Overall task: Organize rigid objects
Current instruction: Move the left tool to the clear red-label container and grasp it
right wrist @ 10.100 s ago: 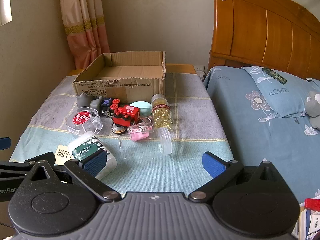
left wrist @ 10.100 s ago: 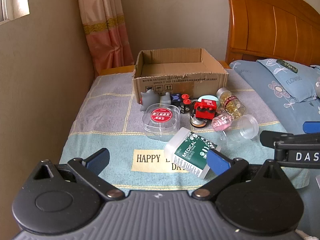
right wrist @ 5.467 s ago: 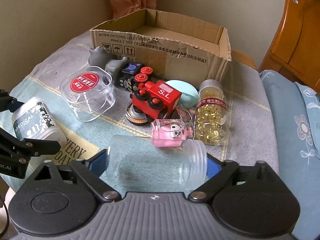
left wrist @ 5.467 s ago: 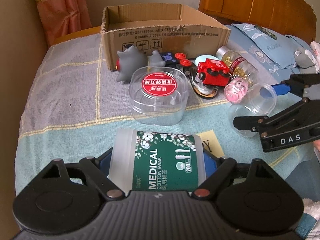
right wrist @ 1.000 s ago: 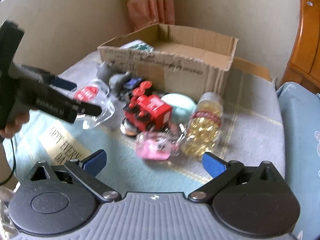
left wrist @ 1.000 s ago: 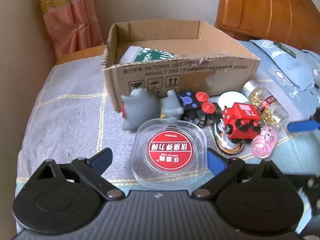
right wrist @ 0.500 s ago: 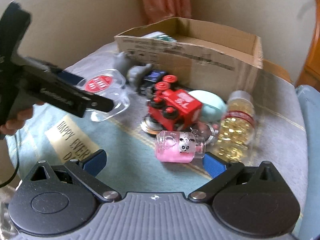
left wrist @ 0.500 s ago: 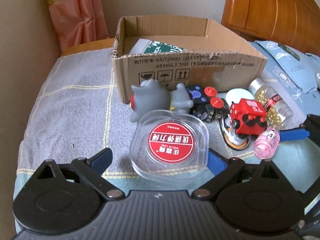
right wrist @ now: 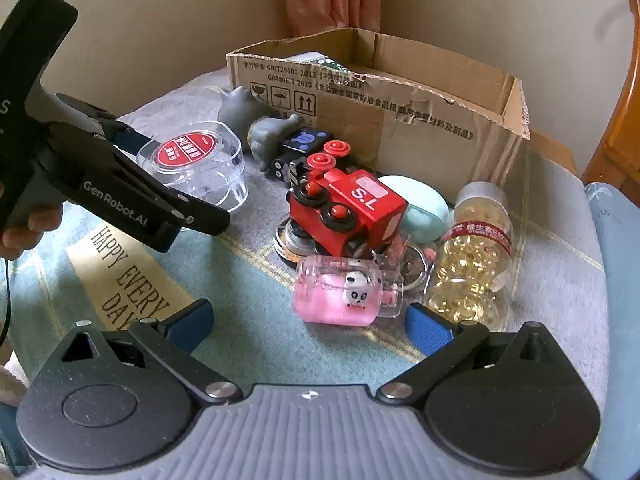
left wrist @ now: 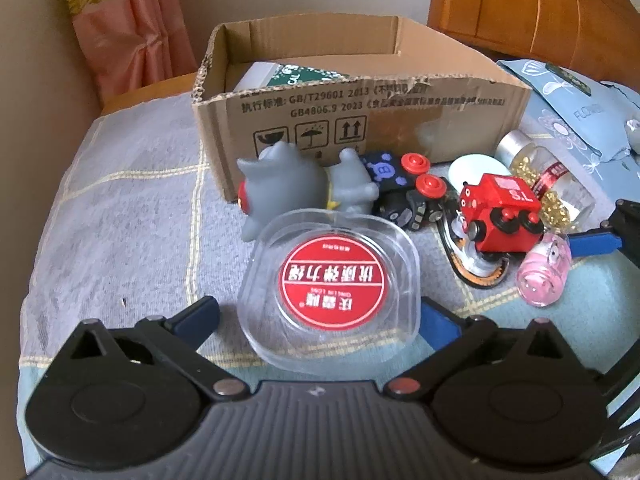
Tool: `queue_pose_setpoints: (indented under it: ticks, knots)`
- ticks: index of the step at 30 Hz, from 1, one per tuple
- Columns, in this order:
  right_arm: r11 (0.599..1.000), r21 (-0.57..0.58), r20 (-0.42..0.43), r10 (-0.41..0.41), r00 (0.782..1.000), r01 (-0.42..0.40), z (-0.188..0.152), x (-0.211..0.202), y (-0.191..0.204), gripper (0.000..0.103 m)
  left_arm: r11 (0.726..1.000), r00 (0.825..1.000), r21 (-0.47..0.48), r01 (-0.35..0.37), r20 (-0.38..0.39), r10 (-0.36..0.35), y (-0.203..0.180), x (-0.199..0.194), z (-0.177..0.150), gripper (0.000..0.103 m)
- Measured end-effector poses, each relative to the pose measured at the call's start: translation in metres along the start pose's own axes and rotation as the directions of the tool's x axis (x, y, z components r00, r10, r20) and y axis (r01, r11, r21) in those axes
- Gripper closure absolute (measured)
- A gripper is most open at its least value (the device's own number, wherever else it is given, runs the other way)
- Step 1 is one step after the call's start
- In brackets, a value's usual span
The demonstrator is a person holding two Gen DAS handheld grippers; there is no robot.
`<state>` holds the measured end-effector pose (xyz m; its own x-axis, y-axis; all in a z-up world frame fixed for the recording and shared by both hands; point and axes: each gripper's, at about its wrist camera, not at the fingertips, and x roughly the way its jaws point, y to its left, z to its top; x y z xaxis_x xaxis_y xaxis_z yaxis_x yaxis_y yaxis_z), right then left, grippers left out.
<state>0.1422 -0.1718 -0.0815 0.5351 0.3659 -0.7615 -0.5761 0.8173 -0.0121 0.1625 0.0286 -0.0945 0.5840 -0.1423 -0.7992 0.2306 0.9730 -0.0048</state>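
Note:
My left gripper is open, its blue pads either side of a clear plastic box with a red round label, which also shows in the right wrist view. My right gripper is open just in front of a small clear bottle with pink filling. The cardboard box stands behind and holds the green cotton swab container. The left gripper reaches in from the left in the right wrist view.
Between the box and the grippers lie a red toy train, grey rubber figures, a black dotted cube, a jar of yellow capsules, a pale blue oval case and a metal ring. A wooden headboard stands right.
Both grippers moved forward and down. The left now straddles the clear red-label box; the right closed in on the pink bottle. Both stay open.

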Motion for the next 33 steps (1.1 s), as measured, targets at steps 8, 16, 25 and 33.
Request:
queue_pose_setpoints:
  ticks: [8, 16, 25, 33]
  knots:
    - [1.000, -0.001, 0.011, -0.001, 1.000, 0.001, 0.003, 0.003, 0.003, 0.000, 0.999, 0.999, 0.033, 0.032, 0.013, -0.033, 0.001, -0.001, 0.007, 0.021]
    - [1.000, 0.002, 0.017, 0.018, 1.000, -0.018, 0.008, 0.001, 0.006, 0.010, 0.997, 0.998, 0.059, 0.055, 0.008, -0.056, 0.002, -0.003, 0.009, 0.029]
    - [1.000, 0.008, 0.013, -0.030, 0.999, 0.030, 0.012, -0.003, 0.002, 0.037, 0.997, 0.998, 0.045, 0.058, 0.005, -0.059, 0.010, -0.005, 0.008, 0.029]
    - [0.999, -0.003, -0.010, -0.053, 0.999, 0.053, 0.014, -0.007, 0.004, 0.047, 0.995, 0.999, 0.080, 0.054, 0.000, -0.054, 0.009, -0.013, 0.008, 0.029]
